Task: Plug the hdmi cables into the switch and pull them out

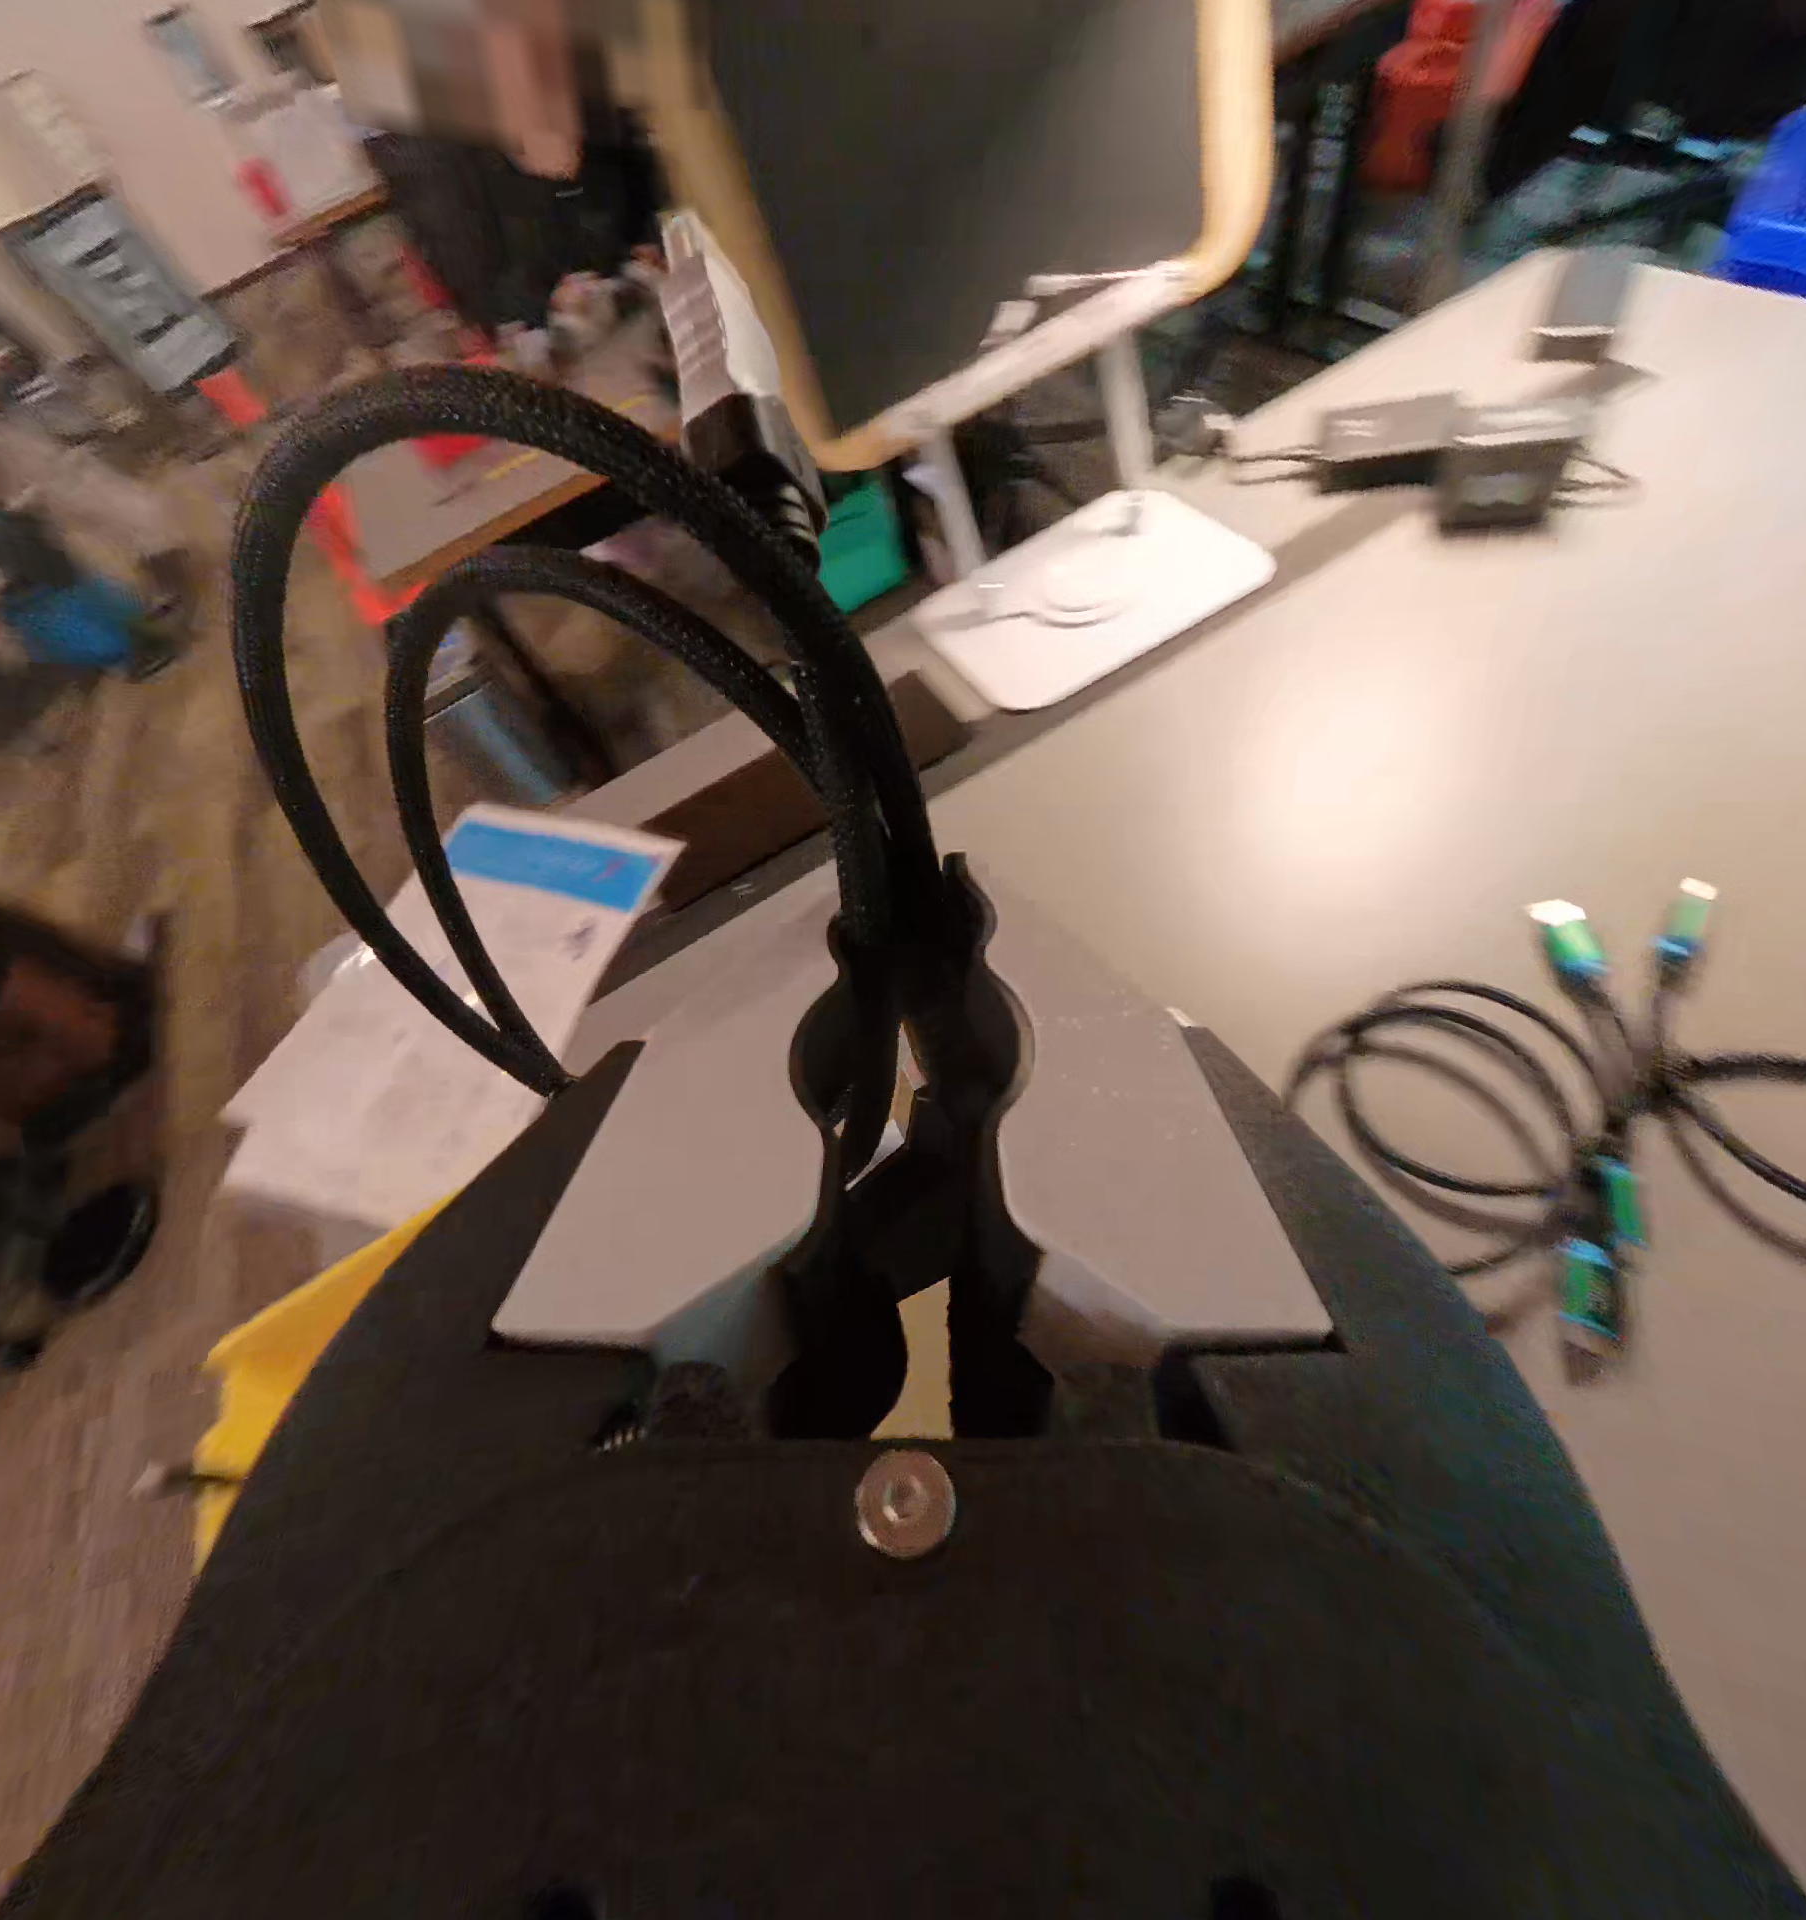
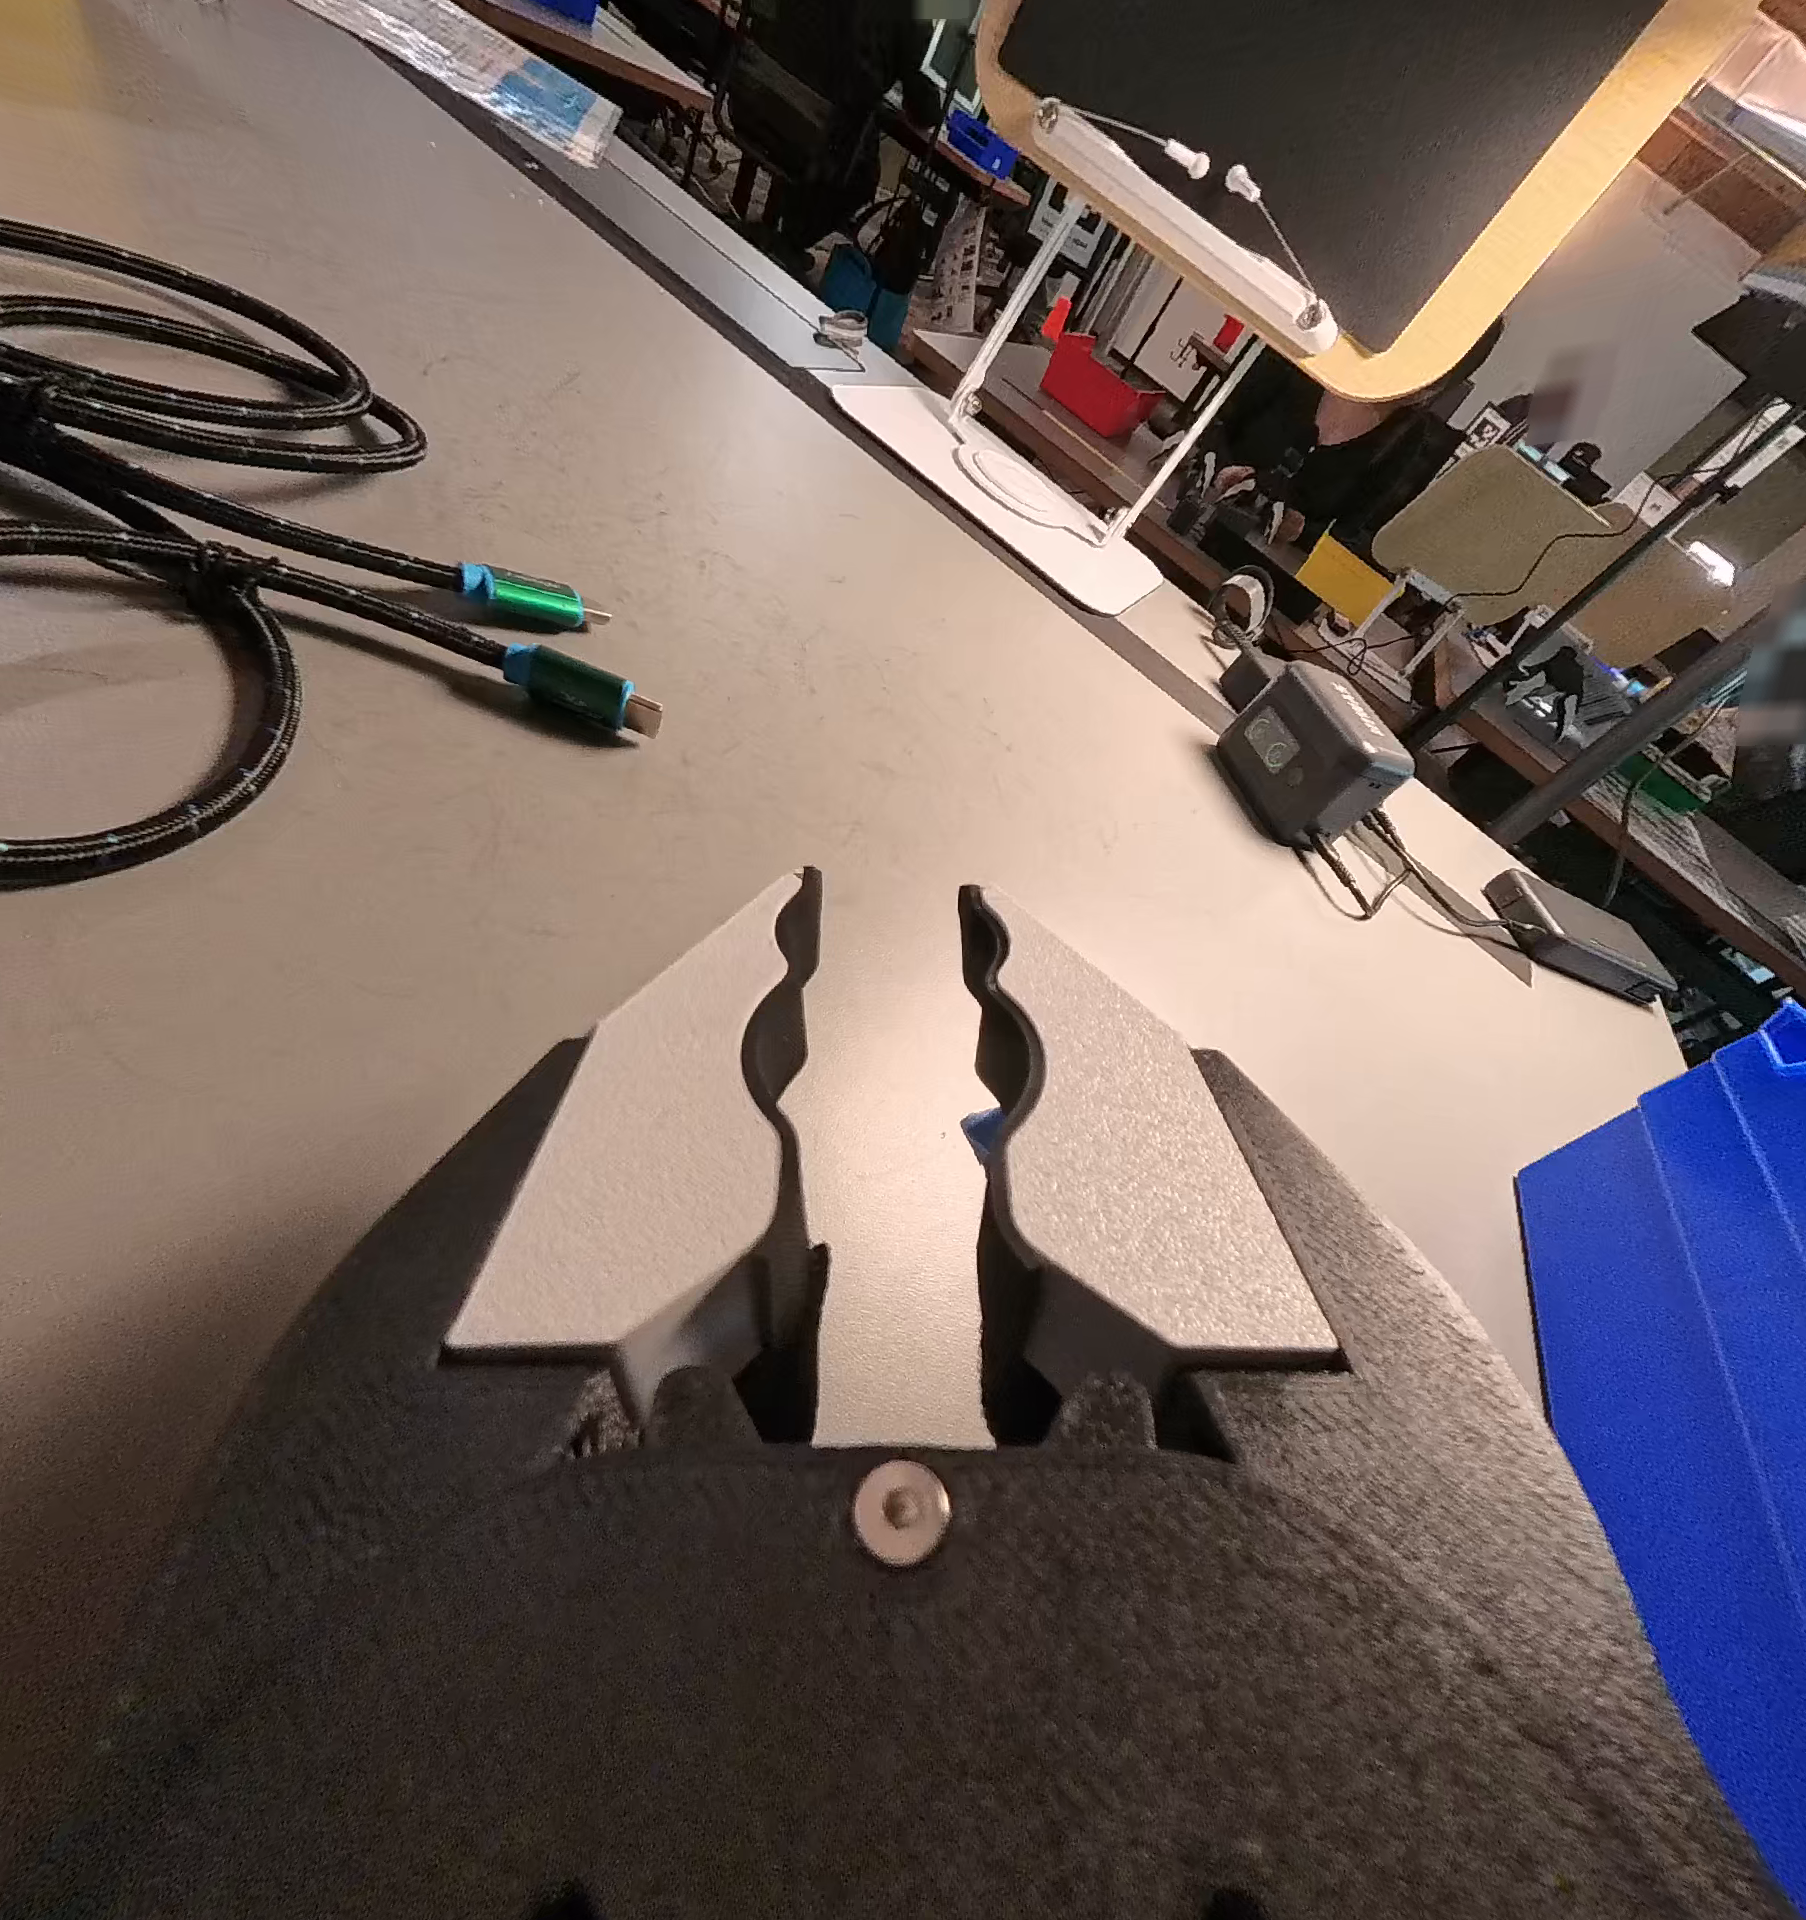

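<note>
Over a grey table (image 2: 878,582), the left gripper (image 1: 904,914) clamps a looped black cable (image 1: 525,416); the right gripper (image 2: 888,894), part-open and empty, should steady the switch (image 2: 1314,764) ahead.

Woven cable, matt plastic, shiny metal

The black cable (image 1: 556,436) has a rough braided cloth sleeve; the green plugs (image 2: 535,603) look like glossy metal; the grey table (image 2: 670,416) is smooth and matt; the blue plastic bin (image 2: 1709,1351) is smooth; the black gripper body (image 2: 878,1714) is grainy matt plastic.
</note>
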